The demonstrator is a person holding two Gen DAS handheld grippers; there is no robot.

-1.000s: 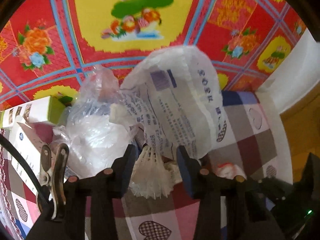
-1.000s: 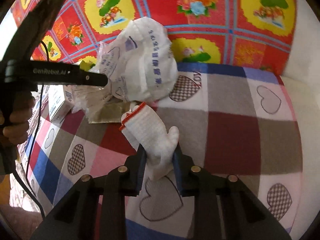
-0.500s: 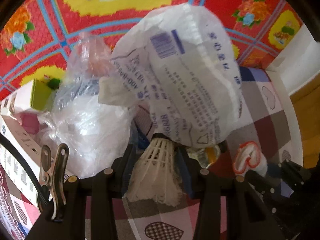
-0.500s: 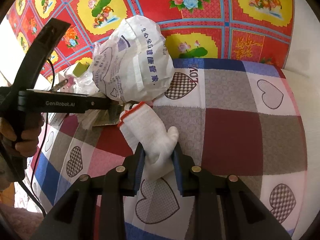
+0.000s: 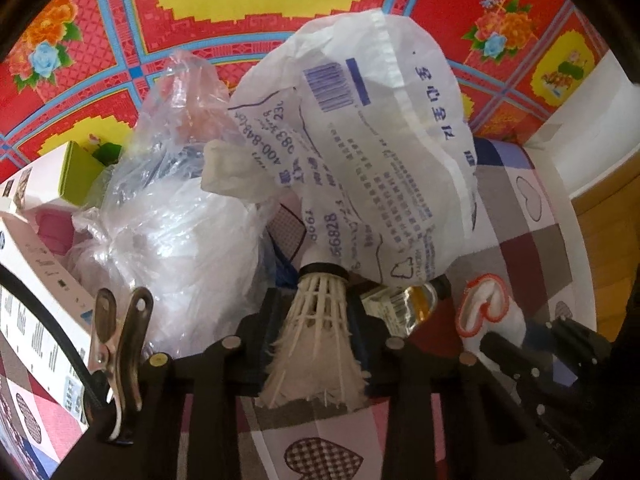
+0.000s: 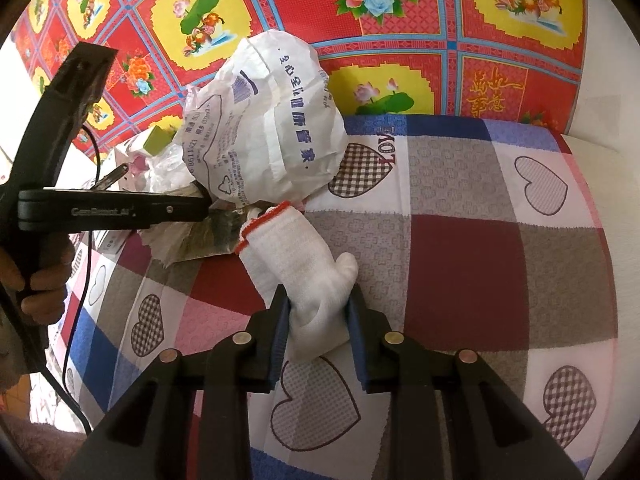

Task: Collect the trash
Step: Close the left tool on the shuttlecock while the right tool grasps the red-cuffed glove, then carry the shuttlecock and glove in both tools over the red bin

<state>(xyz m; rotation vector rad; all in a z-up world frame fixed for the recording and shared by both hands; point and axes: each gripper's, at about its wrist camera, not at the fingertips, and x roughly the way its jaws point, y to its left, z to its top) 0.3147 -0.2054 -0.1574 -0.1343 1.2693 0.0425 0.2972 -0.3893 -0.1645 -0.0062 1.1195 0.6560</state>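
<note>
A white feather shuttlecock (image 5: pixel 316 352) stands cork-up between the fingers of my left gripper (image 5: pixel 316 300). The jaws are closing and the pads press on its feathers. Just behind it lie a crumpled white printed bag (image 5: pixel 380 140) and a clear plastic bag (image 5: pixel 168 220). In the right wrist view my right gripper (image 6: pixel 318 312) is shut on the finger end of a white glove with a red cuff (image 6: pixel 296 248), which rests on the patchwork heart blanket (image 6: pixel 460 272). The left gripper's tip (image 6: pixel 200 208) sits under the printed bag (image 6: pixel 264 120), left of the glove's cuff.
White cardboard boxes (image 5: pixel 36 292) and a green-ended box (image 5: pixel 74 176) lie left of the plastic bag. A small bottle of amber liquid (image 5: pixel 416 304) sits under the printed bag. A red floral cloth (image 6: pixel 400 20) hangs behind. A hand (image 6: pixel 44 280) grips the left tool.
My left gripper has sunk toward the pile and its fingers have come in against the shuttlecock. The right gripper and the glove have stayed where they were.
</note>
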